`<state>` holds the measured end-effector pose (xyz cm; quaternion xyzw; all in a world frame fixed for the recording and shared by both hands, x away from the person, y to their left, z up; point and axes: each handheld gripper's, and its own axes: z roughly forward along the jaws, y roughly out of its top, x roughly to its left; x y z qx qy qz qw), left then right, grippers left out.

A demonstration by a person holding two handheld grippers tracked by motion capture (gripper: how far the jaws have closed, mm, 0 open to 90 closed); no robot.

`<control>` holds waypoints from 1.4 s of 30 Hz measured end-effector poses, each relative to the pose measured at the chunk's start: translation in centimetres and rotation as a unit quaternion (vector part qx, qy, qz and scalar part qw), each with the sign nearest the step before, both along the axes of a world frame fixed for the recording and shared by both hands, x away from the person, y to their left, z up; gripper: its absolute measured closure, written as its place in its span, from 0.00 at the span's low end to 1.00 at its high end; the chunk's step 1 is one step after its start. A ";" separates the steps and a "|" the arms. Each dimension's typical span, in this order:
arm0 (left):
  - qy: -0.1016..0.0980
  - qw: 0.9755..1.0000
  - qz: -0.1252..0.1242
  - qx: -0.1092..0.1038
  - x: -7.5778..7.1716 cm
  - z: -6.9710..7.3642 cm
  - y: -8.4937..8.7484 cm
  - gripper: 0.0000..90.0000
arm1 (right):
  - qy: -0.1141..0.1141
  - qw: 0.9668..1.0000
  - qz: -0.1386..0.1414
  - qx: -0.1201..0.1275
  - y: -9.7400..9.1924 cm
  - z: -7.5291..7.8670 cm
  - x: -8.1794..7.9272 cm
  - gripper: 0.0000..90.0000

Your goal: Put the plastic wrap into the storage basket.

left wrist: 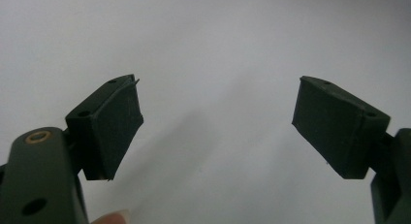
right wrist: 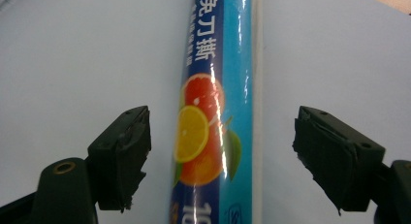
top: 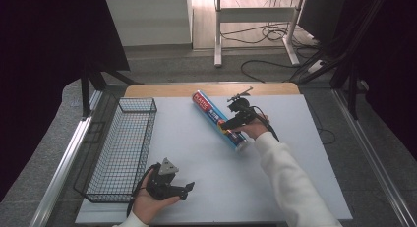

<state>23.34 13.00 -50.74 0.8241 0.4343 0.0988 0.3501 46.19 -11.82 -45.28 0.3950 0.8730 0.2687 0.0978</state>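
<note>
Risk sits mostly in the round shape of the plastic wrap roll (top: 219, 120), which lies flat on the white counter (top: 196, 158), slanting from far left to near right, a little right of centre. My right tool (top: 229, 125) is over its nearer half, jaws spread, 1 on each side of the tube; in the right gripper view the roll (right wrist: 213, 112) runs up between the 2 pads (right wrist: 121, 151) with a clear gap on both sides, so nothing is pinched yet.

As I judge it, the first hazard is closing off-centre: if 1 pad meets the glossy wrapper before the other, the roll could turn or roll away across the smooth counter. The second is balance. A grip near 1 end of so long a tube would let the far end sag or swing on lifting, and the slick film could slide through the pads. Pressing too high on the curve could squeeze it out downward.

My left tool (top: 183, 187) rests at the near left of the counter, just beside the wire basket (top: 123, 148), jaws spread on nothing, with bare counter ahead in the left gripper view. If the basket is the goal, a tilted roll could catch on its rim.
</note>
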 end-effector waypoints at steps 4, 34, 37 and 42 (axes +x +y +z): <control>0.001 1.000 -0.006 -0.001 -0.1 0.0 -0.1 0.19 | 0.008 1.000 -0.003 -0.009 0.8 -0.7 1.2 0.24; -0.001 1.000 -0.010 -0.001 -0.3 -0.1 0.3 0.19 | 0.084 0.993 0.000 -0.086 5.7 -4.4 5.9 0.33; -0.001 1.000 -0.010 -0.002 -0.3 -0.1 0.3 0.19 | 0.092 0.992 -0.010 -0.083 5.6 -4.3 6.0 0.35; -0.002 1.000 -0.009 -0.003 -0.3 0.0 0.3 0.19 | 0.102 0.992 -0.016 -0.069 5.3 -4.3 6.3 0.36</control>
